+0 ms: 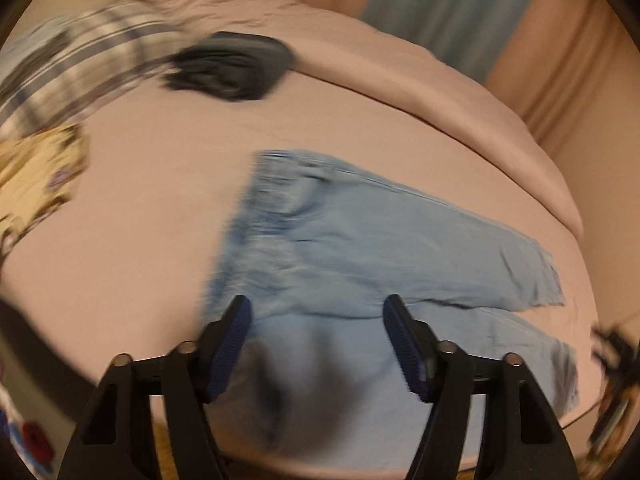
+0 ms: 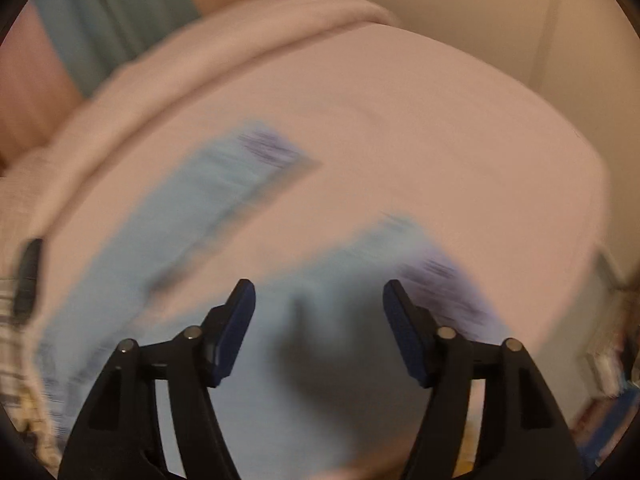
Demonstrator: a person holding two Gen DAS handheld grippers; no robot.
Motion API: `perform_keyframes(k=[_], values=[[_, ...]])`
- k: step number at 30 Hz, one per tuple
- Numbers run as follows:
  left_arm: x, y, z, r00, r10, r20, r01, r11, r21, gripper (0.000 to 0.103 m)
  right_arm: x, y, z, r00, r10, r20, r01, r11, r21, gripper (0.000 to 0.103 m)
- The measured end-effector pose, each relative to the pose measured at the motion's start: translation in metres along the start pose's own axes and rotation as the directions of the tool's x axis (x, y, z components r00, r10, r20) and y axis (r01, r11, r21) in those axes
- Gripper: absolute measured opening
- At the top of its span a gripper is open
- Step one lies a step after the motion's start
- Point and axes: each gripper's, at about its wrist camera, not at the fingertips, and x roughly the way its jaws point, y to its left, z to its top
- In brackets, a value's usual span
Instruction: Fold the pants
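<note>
Light blue jeans [image 1: 360,248] lie spread flat on a pink bedsheet [image 1: 160,208], waistband toward the left, the two legs running to the right. My left gripper [image 1: 316,308] is open and empty, hovering above the near leg close to the crotch. In the blurred right wrist view the same jeans [image 2: 208,216] show both legs with frayed hems. My right gripper [image 2: 318,292] is open and empty above the near leg.
A folded dark garment [image 1: 236,66] lies at the far side of the bed. A plaid cloth [image 1: 72,64] and a yellow patterned cloth [image 1: 36,176] lie at the left. Curtains [image 1: 460,8] hang behind the bed. The bed's edge is just below the grippers.
</note>
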Motion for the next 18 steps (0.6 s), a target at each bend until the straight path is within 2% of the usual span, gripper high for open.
perform_keyframes(k=[3,4,6,9,12,16,18], values=[[0.037,-0.02,-0.001,0.995,-0.031,-0.091,0.032,0.999,0.007,0.041,0.009,0.06,0.02,0.988,0.151,-0.031,-0.151,0.988,-0.001,0.068],[0.049,-0.022,-0.004,0.991,-0.053,-0.125,0.052,0.999,-0.009,0.041,0.019,0.087,0.028,0.976,0.212,-0.052,-0.212,0.977,0.008,0.068],[0.064,-0.026,-0.011,0.985,-0.063,-0.163,0.057,0.998,-0.038,0.04,0.038,0.129,0.033,0.966,0.241,-0.093,-0.241,0.971,0.013,0.068],[0.081,-0.028,-0.022,0.977,-0.039,-0.211,0.029,0.998,-0.05,0.04,0.081,0.179,0.039,0.966,0.201,-0.165,-0.201,0.979,0.015,0.068],[0.083,-0.025,-0.027,0.98,-0.045,-0.195,0.035,0.998,-0.052,0.039,0.126,0.219,0.04,0.973,0.1,-0.208,-0.102,0.995,0.0,0.067],[0.08,-0.019,-0.028,0.978,-0.066,-0.2,0.053,0.996,-0.073,0.039,0.175,0.238,0.053,0.974,-0.024,-0.223,0.024,1.0,-0.003,0.066],[0.08,-0.019,-0.028,0.977,-0.073,-0.201,0.059,0.995,-0.074,0.039,0.199,0.236,0.058,0.966,-0.104,-0.238,0.108,0.994,0.003,0.067]])
